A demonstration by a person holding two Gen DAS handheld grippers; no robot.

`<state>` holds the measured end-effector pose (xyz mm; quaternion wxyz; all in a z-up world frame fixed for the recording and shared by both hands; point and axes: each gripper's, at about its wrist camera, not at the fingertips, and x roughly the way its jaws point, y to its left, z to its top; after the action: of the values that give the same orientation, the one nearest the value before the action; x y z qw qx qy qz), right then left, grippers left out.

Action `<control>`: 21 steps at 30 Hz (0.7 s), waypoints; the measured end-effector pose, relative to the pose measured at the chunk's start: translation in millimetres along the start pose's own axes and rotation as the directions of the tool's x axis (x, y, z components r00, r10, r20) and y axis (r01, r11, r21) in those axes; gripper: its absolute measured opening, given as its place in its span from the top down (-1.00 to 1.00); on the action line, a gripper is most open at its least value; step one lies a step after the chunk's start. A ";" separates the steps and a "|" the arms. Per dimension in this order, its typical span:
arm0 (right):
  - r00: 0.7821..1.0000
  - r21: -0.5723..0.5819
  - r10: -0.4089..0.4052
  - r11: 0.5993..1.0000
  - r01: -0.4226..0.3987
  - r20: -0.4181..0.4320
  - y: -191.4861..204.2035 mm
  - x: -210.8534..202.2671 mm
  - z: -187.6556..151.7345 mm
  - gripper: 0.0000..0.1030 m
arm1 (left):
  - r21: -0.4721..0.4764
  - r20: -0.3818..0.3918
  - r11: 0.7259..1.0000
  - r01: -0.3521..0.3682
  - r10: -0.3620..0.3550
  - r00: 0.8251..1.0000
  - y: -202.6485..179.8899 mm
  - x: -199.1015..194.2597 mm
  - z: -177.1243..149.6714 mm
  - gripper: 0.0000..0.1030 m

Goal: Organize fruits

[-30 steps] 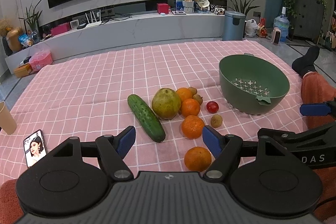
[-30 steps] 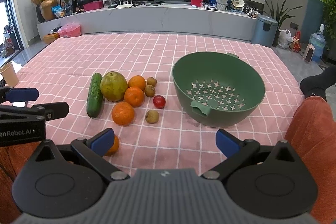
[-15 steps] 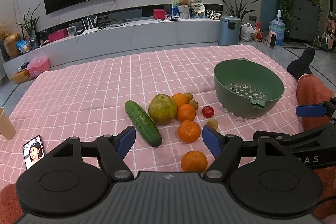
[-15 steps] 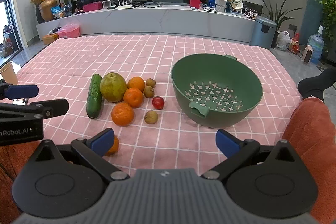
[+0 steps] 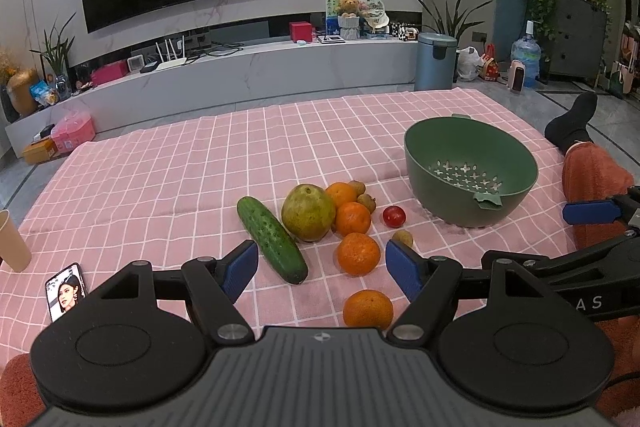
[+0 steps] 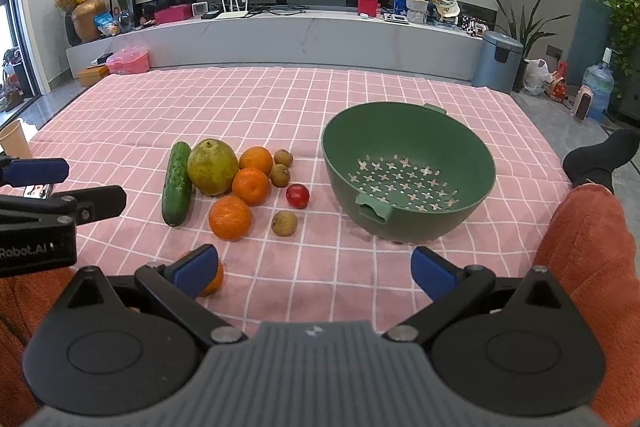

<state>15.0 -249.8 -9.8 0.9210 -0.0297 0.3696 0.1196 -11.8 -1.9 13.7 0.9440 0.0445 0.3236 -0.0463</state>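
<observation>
On the pink checked cloth (image 5: 180,167) lies a cluster of produce: a cucumber (image 5: 272,245) (image 6: 177,183), a big green-yellow pear-shaped fruit (image 5: 308,213) (image 6: 213,167), several oranges, small brown kiwis and a small red fruit (image 5: 394,216) (image 6: 297,195). One orange (image 5: 368,309) sits apart, nearest me, half hidden behind a finger in the right wrist view. A green colander bowl (image 5: 440,205) (image 6: 400,227) stands empty to the right of the fruit. My left gripper (image 5: 322,265) hovers open just short of the cluster. My right gripper (image 6: 315,267) hovers open in front of the bowl. Neither holds anything.
A phone (image 5: 66,291) with a lit screen and a paper cup (image 5: 12,241) sit at the cloth's left edge. A person's leg in an orange garment (image 6: 588,239) with a black sock (image 6: 600,155) lies along the right edge. Bare cloth stretches behind the fruit.
</observation>
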 end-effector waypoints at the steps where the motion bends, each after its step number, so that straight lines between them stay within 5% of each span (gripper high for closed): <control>1: 1.000 0.001 0.000 1.000 0.000 0.000 0.0 -0.2 0.2 -0.91 | 0.000 0.000 1.000 0.000 0.000 1.000 0.0 0.0 0.0 -0.66; 21: 1.000 0.001 -0.002 1.000 0.002 0.001 0.3 -0.7 0.3 -0.91 | -0.003 0.002 1.000 0.004 -0.004 1.000 -0.1 -1.2 0.6 -0.66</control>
<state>14.7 -249.6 -9.1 0.9213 -0.0295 0.3692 0.1187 -12.4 -1.9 14.9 0.9443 0.0426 0.3228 -0.0476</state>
